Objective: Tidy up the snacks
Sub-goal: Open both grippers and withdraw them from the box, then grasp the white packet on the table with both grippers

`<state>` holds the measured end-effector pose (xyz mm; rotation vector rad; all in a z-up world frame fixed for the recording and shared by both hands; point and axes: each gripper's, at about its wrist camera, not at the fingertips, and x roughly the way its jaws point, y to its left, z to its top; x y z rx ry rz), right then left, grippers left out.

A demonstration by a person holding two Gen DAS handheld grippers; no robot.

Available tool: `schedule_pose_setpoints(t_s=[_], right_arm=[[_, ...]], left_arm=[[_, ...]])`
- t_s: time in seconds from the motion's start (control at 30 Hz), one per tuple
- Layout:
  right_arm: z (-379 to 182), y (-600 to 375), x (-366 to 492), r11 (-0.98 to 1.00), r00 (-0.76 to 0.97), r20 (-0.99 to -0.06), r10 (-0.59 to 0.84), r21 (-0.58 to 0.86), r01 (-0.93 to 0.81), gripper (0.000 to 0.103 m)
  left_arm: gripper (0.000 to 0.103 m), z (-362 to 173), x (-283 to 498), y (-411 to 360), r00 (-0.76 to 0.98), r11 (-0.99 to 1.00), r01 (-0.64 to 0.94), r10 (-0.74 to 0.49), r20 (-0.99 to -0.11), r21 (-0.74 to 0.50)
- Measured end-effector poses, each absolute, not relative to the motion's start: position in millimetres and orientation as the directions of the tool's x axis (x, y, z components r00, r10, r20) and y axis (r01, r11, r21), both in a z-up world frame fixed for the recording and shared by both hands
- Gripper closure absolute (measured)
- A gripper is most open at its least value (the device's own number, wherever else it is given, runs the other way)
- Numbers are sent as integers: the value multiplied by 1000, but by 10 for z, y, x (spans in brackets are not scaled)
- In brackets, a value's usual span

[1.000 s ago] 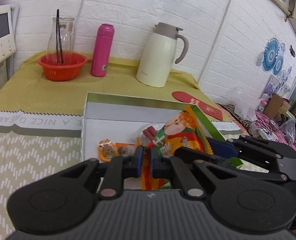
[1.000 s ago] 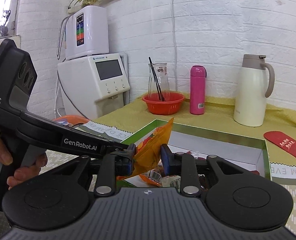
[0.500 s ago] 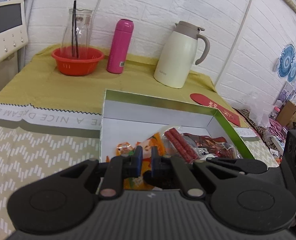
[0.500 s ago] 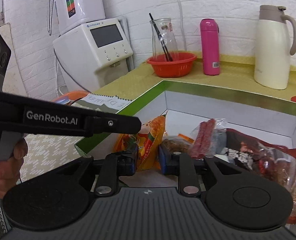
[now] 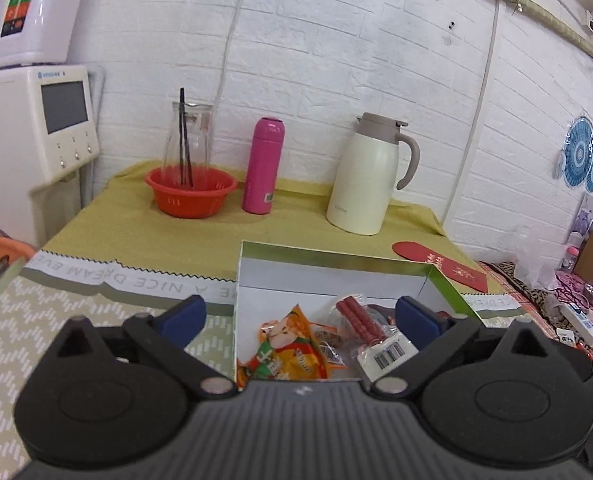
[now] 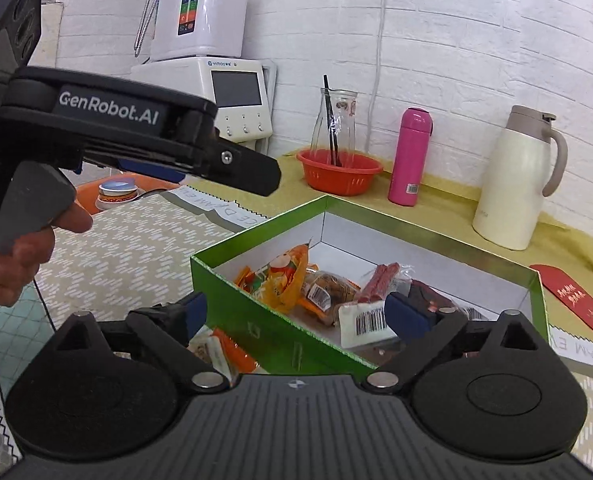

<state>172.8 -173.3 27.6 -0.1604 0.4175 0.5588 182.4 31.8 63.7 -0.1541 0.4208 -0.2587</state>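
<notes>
A green box with a white inside (image 5: pixel 336 264) (image 6: pixel 256 304) lies open on the table and holds several snack packs. An orange snack bag (image 5: pixel 288 354) (image 6: pixel 290 280) lies at its left end, beside red sausage sticks (image 5: pixel 356 314) (image 6: pixel 382 276) and a pack with a barcode label (image 6: pixel 366 322). My left gripper (image 5: pixel 302 316) is open and empty above the box's near edge. My right gripper (image 6: pixel 296 312) is open and empty over the box's near wall. More snack packs (image 6: pixel 220 350) lie on the table just outside the box. The left gripper's body (image 6: pixel 136 128) shows at upper left in the right wrist view.
A red basket with a glass carafe (image 5: pixel 190 190), a pink flask (image 5: pixel 264 166) and a cream thermos jug (image 5: pixel 370 176) stand at the back of the table. A red envelope (image 5: pixel 440 264) lies to the right of the box. A water dispenser (image 6: pixel 216 72) stands at the back left.
Both grippers have opened and let go of the orange snack bag, which now lies in the box. Both grippers have pulled back and up from the box.
</notes>
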Motion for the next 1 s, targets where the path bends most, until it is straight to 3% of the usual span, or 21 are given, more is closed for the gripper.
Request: schedule_pose_setpoints(t_s=[0.33,0.53,0.7,0.87,1.0], right_arm=[[163,-1843,1145,872,751,-507,423,2,-490,0],[-52,-1867,838,892,731,-539,417,90,-443,0],[-178,-1807,765,893,713,-547,439,180,-412,0],[-197,-1662,848,905,714,-562,417,183,-385,0],[-236,-1563,949,909,712,-571,409,183,-376,0]], left_arm=[[4,615,1099,436,883,946,225,-299,-361,-232],[4,394,742,479,864,944,229,-310,-396,-239],[4,172,557,658,830,927,194,-329,-451,-320],[4,72,442,807,809,930,161,-317,-495,-332],[4,103,407,851,809,919,173,-338,-482,-356]])
